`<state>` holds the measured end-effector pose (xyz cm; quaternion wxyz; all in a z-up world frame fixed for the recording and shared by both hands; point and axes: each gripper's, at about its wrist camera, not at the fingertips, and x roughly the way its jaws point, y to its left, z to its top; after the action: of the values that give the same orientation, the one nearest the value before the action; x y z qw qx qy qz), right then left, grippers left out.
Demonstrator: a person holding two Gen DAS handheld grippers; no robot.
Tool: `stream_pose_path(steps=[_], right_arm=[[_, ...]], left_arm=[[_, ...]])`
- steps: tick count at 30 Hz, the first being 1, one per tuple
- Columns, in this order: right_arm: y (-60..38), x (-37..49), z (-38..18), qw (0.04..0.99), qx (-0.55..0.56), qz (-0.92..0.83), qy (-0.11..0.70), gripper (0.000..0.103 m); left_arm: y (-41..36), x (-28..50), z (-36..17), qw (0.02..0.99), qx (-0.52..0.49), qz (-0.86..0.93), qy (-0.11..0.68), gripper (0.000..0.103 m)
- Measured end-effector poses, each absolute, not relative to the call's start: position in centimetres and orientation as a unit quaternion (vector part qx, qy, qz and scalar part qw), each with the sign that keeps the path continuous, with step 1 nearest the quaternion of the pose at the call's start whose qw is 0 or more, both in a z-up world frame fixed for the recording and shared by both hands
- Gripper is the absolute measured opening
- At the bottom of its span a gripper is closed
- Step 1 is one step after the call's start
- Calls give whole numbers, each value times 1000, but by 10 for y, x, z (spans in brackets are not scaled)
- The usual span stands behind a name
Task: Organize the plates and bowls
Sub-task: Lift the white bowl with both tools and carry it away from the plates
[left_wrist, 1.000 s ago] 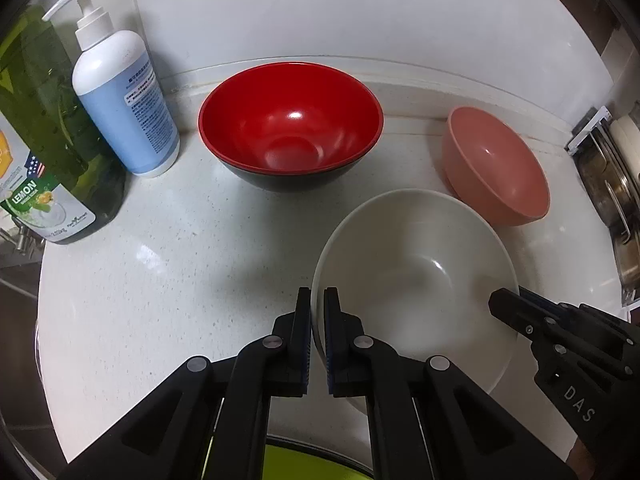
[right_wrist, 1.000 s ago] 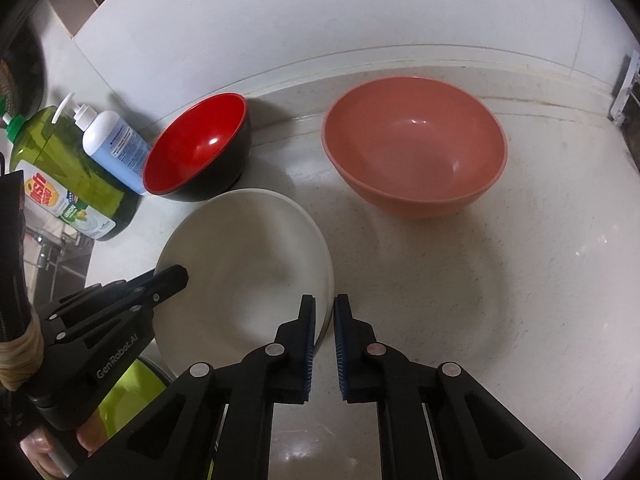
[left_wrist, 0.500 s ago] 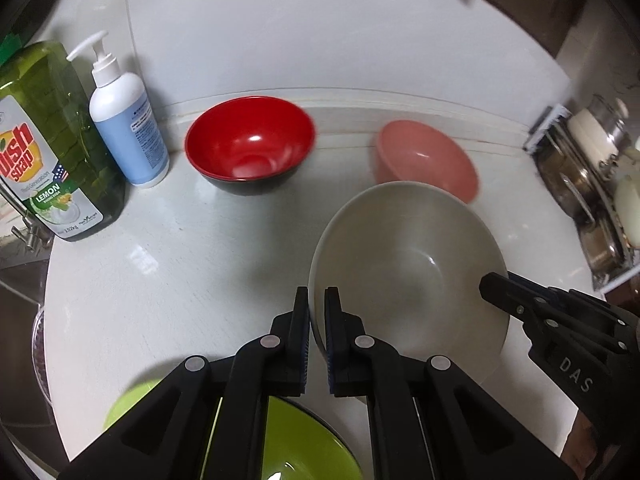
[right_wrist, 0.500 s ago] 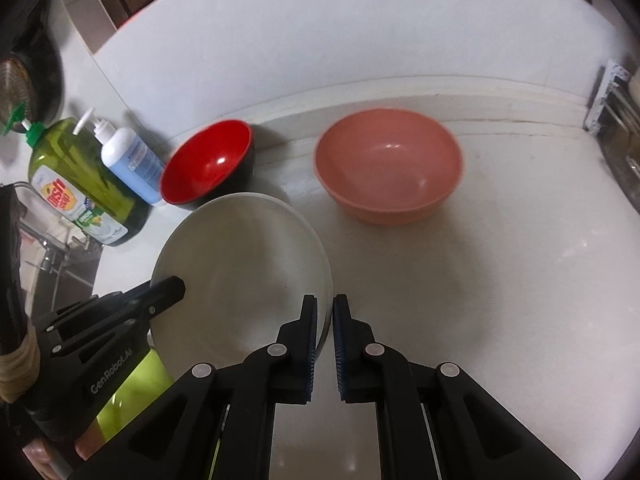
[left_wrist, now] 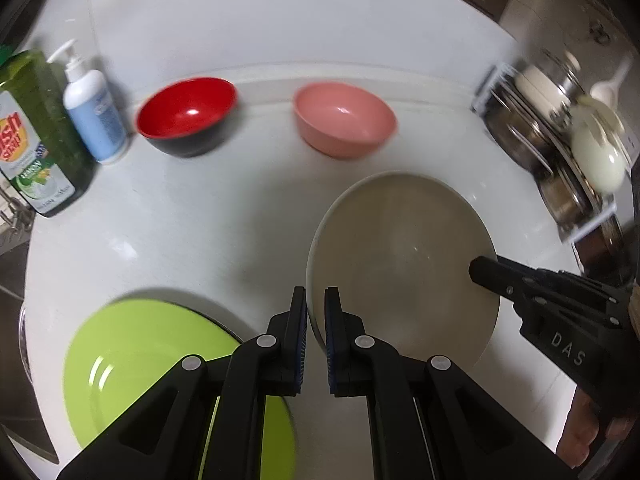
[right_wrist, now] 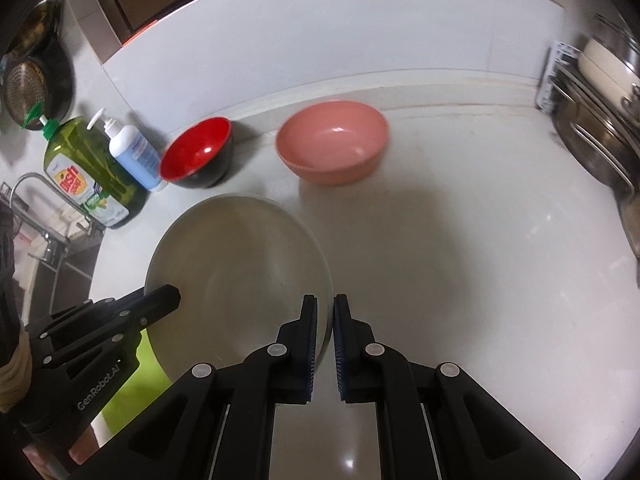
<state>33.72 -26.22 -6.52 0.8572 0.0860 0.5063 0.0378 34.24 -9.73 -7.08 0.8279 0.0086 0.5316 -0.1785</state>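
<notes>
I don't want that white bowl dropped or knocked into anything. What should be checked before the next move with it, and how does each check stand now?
1. Left gripper clamped on the white bowl rim: ok, one pad inside and one outside.
2. Right gripper clamped on the opposite rim: ok.
3. Bowl held level between the two: cannot tell.
4. Green plate out from under the bowl: not ok; in the right wrist view it shows beneath the bowl's edge.
5. Pink bowl and red bowl apart from the held bowl: ok, both sit back by the wall.
6. Counter bare to the right: ok, up to the pot rack.
</notes>
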Motion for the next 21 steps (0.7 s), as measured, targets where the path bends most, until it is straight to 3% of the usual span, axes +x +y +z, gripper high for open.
stream_pose_path(steps=[21], right_arm=[[-325, 271, -101, 826, 109, -22, 552, 10]], left_arm=[[-157, 295, -110, 780, 43, -218, 585, 9]])
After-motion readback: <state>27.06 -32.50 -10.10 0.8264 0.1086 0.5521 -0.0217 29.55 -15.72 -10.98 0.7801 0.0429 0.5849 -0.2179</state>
